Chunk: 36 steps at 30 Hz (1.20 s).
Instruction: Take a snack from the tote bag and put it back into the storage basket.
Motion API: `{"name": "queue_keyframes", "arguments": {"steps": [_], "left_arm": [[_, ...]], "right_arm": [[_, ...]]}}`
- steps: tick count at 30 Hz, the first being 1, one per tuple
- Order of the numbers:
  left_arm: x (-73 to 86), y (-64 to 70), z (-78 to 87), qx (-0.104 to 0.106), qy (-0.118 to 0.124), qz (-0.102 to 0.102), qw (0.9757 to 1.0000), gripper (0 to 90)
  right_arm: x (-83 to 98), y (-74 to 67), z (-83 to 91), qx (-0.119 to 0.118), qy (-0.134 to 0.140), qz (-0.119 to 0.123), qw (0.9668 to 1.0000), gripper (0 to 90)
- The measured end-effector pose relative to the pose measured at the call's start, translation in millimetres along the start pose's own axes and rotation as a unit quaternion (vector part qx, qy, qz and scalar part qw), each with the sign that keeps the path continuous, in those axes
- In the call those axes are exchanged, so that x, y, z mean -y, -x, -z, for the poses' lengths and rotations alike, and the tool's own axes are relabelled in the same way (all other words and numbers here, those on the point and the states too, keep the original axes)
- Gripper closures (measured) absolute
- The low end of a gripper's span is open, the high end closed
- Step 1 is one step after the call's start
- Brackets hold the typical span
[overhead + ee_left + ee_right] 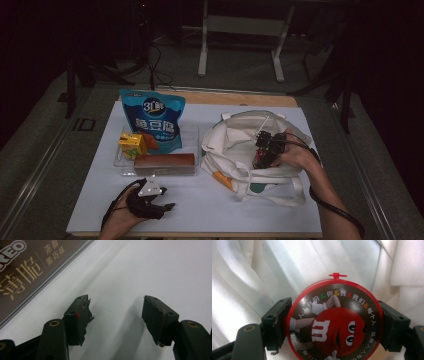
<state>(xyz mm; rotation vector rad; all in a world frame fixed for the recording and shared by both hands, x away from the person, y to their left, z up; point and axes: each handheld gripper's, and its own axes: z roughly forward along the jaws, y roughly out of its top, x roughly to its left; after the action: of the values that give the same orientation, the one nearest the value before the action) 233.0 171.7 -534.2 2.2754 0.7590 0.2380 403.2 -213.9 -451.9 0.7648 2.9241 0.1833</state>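
Gripping a round red m&m's tin (334, 322), the right claw (334, 325).

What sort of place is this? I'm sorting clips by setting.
Probably a lab or recording studio, not a home: a white-topped table set up alone in a dark room, cables trailing over the floor, and a bare metal stand behind. Snacks and a tote look like staged props.

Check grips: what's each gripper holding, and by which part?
Right gripper clamps the round red candy tin by its opposite rim edges, over the white tote bag. Left gripper holds nothing, jaws open.
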Motion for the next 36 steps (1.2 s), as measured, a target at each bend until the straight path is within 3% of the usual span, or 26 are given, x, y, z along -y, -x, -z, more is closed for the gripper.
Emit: {"name": "queue_keyframes", "arguments": {"steps": [36], "left_arm": [[0.0,0.2,0.1,0.000,-0.001,0.000,1.0000,38.7]], "right_arm": [[-15.4,-10.6,24.4,0.017,0.024,0.036,0.9989,23.3]]}}
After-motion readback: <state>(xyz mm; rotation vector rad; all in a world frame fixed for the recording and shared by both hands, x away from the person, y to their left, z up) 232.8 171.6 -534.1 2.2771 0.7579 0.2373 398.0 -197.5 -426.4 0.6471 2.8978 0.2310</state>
